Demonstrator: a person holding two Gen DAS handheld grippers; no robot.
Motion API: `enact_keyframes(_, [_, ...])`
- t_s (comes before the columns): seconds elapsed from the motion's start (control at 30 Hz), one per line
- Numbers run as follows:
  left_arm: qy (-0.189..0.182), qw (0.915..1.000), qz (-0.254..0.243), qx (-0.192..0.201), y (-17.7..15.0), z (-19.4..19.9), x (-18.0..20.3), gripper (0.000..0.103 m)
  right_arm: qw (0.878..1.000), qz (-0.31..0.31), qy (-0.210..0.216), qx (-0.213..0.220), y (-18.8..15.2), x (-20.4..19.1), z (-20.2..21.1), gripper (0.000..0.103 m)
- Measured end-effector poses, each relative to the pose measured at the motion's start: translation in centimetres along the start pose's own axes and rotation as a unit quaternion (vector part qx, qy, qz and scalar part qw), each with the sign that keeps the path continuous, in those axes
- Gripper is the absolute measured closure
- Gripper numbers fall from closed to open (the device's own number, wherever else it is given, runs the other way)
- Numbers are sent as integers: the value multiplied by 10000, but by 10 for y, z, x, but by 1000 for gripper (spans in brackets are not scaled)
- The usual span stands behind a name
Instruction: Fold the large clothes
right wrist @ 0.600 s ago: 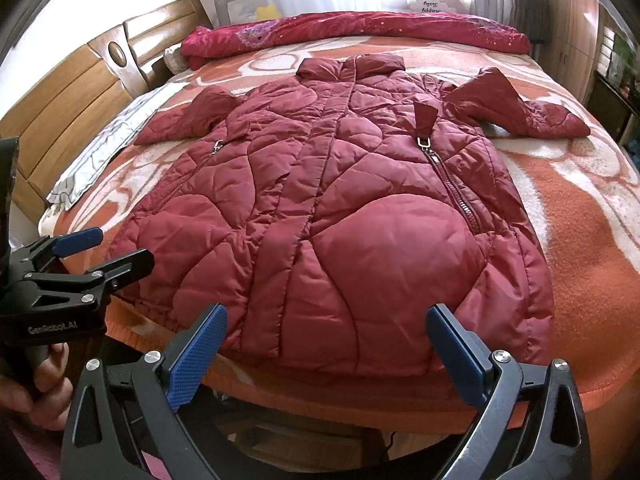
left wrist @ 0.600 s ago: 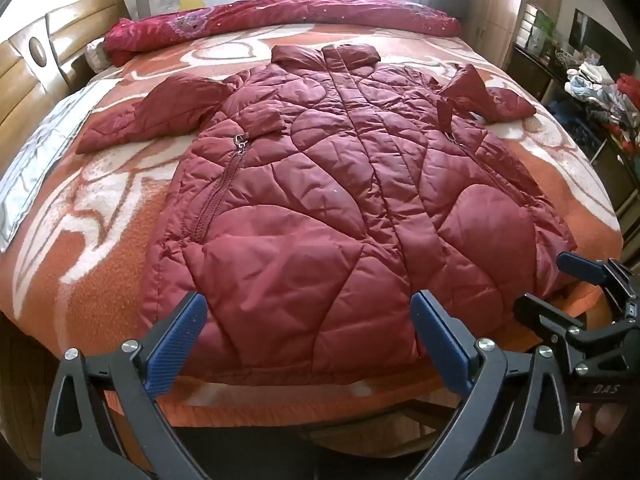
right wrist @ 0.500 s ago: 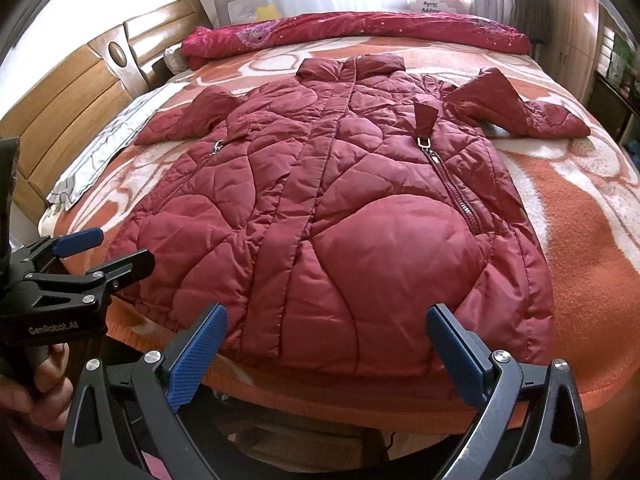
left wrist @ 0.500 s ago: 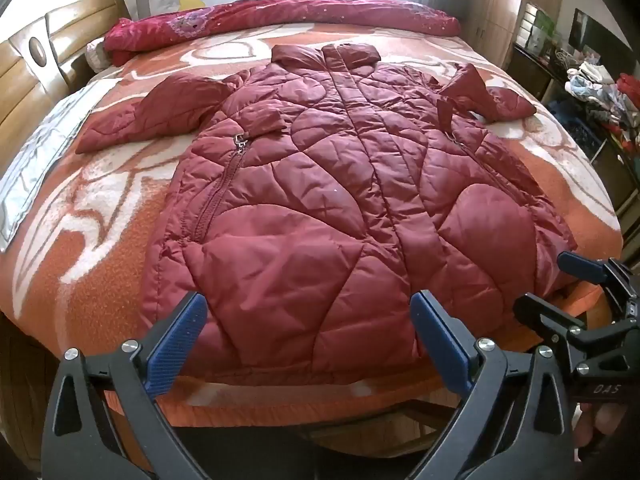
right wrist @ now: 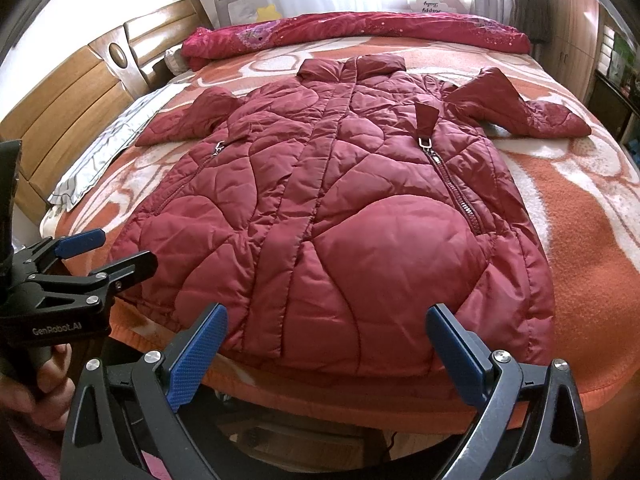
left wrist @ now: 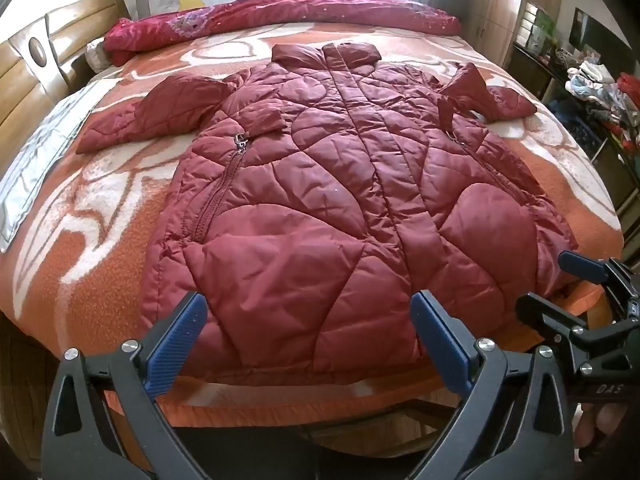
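A dark red quilted coat [left wrist: 340,208] lies flat and face up on the bed, collar far, hem near, both sleeves spread out; it also shows in the right wrist view [right wrist: 340,216]. My left gripper [left wrist: 306,326] is open and empty, held just short of the hem on the left half. My right gripper [right wrist: 326,336] is open and empty, just short of the hem on the right half. Each gripper shows in the other's view, the right one [left wrist: 560,288] and the left one [right wrist: 104,248], both open.
The bed has an orange and white blanket [left wrist: 80,240]. A rolled red quilt [left wrist: 280,16] lies along the far edge. A wooden headboard [right wrist: 80,100] stands on the left. A cluttered shelf with clothes [left wrist: 600,88] stands on the right.
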State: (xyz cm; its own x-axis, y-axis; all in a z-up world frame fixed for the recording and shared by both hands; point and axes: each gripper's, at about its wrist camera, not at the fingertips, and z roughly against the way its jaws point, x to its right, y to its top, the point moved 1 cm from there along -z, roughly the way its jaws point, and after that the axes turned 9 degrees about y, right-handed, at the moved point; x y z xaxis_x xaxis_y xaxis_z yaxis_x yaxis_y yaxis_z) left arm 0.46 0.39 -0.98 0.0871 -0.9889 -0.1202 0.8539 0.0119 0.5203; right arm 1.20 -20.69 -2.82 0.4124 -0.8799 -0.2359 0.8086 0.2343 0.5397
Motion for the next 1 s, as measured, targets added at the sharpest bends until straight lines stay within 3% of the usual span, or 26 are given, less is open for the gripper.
enact_keyframes(1.0, [-2, 9999, -6, -114, -1, -1, 0, 1, 10000, -27, 15, -48, 3, -1, -1, 3])
